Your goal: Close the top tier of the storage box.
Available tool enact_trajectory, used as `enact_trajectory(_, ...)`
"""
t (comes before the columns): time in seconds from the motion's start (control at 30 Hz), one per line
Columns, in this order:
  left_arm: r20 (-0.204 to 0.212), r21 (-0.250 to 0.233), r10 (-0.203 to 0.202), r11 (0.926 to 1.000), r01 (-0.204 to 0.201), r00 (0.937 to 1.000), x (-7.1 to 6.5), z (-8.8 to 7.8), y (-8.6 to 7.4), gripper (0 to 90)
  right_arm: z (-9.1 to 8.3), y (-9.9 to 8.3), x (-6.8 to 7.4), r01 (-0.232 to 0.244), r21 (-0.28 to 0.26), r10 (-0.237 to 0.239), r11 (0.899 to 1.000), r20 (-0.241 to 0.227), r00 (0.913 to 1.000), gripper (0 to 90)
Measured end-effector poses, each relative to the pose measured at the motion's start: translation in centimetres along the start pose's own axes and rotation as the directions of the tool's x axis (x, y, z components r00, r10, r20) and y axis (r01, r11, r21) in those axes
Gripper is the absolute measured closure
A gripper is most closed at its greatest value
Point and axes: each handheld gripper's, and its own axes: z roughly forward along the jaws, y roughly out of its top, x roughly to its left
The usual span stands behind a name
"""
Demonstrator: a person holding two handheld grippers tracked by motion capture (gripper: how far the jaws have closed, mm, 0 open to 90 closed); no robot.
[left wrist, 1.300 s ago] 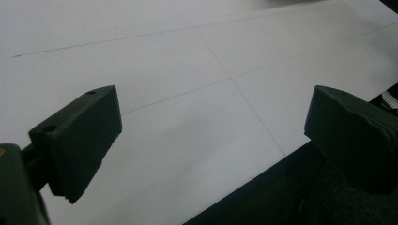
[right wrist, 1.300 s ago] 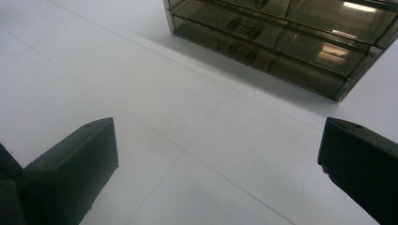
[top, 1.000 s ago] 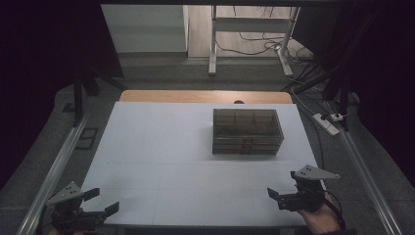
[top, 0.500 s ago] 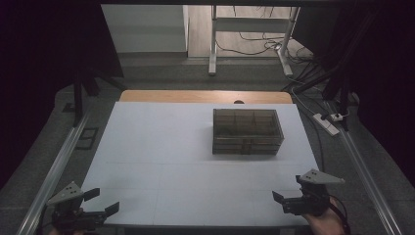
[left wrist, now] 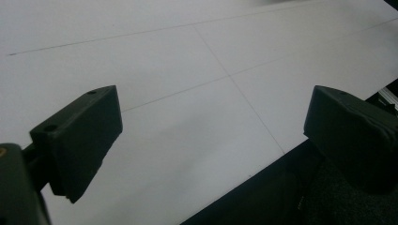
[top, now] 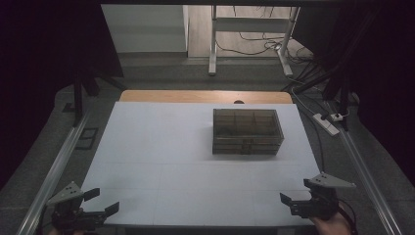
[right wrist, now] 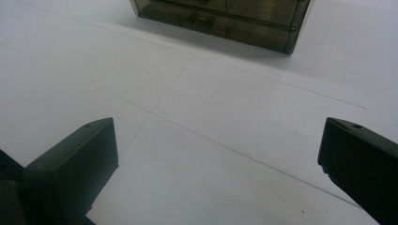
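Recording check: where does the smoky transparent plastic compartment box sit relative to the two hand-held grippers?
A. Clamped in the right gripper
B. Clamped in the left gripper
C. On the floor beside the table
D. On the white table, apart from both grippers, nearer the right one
D: the smoky transparent plastic compartment box rests on the white table, while the left gripper and right gripper hang open at the near edge, touching nothing.

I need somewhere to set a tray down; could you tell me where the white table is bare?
The white table is bare left of the smoky box and across the near strip between the left tool and right tool. Only the box's far-right patch is taken.
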Motion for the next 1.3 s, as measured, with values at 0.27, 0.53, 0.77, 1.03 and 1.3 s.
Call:
enact_trajectory(0.27,-0.007,0.0,-0.002,1.0,0.002,1.0,0.0,0.0,0.0,4.4,-0.4,-0.2,-0.1,-0.002,0.003,0.002,1.0,0.007,1.0,0.0)
enact_trajectory(0.53,-0.014,0.005,-0.011,0.9999,0.011,0.9998,0.1,-0.1,-0.1,4.2,-0.8,-0.5,-0.4,-0.006,0.009,0.006,1.0,0.014,0.9999,0.0)
enact_trajectory(0.77,-0.018,0.006,-0.01,0.9999,0.01,0.9998,0.0,-0.1,-0.1,4.2,-1.3,-0.9,-0.6,-0.015,0.008,0.014,1.0,0.027,0.9995,0.0)
enact_trajectory(1.03,-0.036,0.01,-0.014,0.9998,0.014,0.9992,0.1,-0.2,-0.1,4.1,-1.9,-1.4,-1.0,-0.032,0.015,0.032,0.999,0.038,0.9988,0.0)
enact_trajectory(1.3,-0.042,0.016,-0.017,0.9997,0.017,0.999,0.2,-0.2,-0.2,4.2,-1.9,-2.0,-1.1,-0.011,0.07,0.006,0.997,0.072,0.9974,0.0)
